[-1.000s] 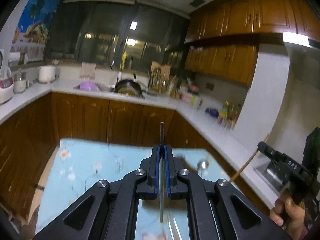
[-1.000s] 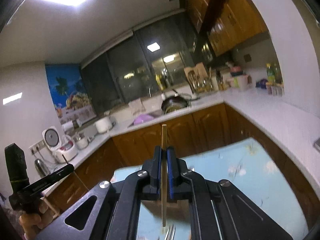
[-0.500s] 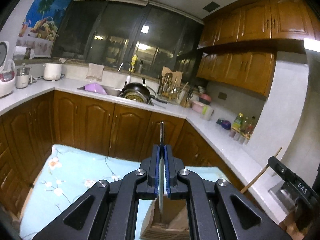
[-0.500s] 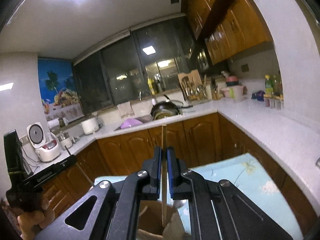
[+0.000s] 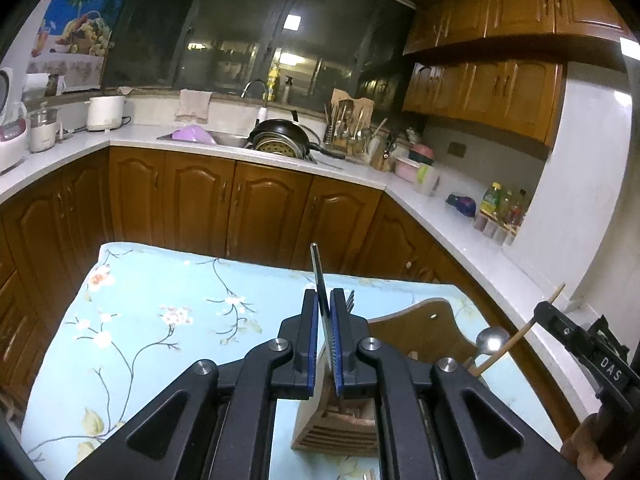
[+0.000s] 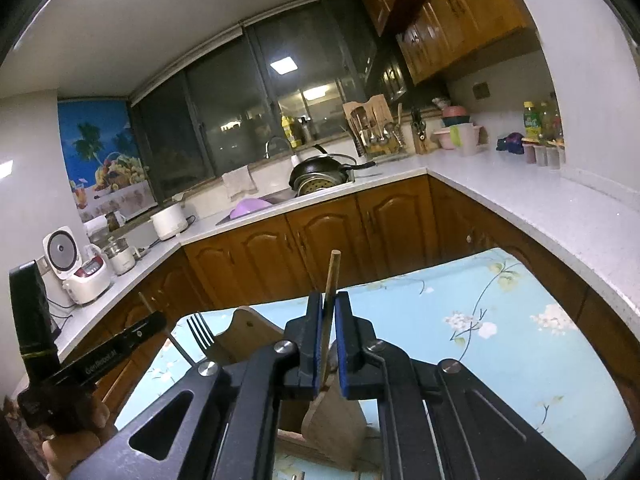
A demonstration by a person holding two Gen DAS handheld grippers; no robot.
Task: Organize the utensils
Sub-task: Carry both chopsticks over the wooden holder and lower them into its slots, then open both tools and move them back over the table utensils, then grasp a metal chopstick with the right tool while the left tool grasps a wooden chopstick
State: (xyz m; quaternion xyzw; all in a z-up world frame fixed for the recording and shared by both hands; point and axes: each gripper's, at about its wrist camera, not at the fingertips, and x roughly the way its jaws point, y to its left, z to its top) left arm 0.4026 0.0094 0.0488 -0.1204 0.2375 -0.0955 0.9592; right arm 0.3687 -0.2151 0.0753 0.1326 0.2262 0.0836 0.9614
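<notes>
A wooden utensil holder point(image 5: 344, 420) stands on the floral blue tablecloth, right below both grippers; it also shows in the right wrist view point(image 6: 340, 416). My left gripper point(image 5: 324, 344) has its jaws slightly apart around a dark metal utensil handle point(image 5: 318, 280) that leans loose between them over the holder. My right gripper point(image 6: 328, 344) has its jaws slightly apart around a wooden chopstick point(image 6: 332, 280) that leans between them. A fork point(image 6: 200, 330) and a spoon point(image 5: 490, 338) stick up from the holder.
The table with the blue floral cloth point(image 5: 160, 320) stands in a kitchen. Brown cabinets point(image 5: 240, 208) and a white counter point(image 5: 460, 220) run behind and to the right. A black pan point(image 5: 284, 136) sits by the sink.
Both grippers have tipped down over the holder. Their jaws have parted slightly, and the handle and the chopstick now lean loose between them.
</notes>
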